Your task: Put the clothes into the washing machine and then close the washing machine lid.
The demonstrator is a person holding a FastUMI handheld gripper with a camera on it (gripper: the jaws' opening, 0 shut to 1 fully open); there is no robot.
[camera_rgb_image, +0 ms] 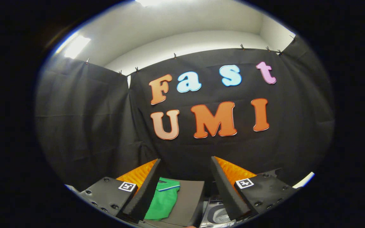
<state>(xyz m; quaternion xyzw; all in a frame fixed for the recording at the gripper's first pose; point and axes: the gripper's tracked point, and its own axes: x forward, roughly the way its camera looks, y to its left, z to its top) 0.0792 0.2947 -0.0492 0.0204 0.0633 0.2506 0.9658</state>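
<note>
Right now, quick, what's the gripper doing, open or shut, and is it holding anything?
Gripper: open, holding nothing; the green garment lies below, between the spread fingers, untouched.

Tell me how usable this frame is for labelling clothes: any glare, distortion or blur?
Gripper view: strong fisheye bending curves the cloth wall and ceiling line; a ceiling light blows out to white glare; the green garment, seen between the open fingers of the gripper, is sharp and evenly lit; the washing machine low beside it is dim and partly hidden.
</note>
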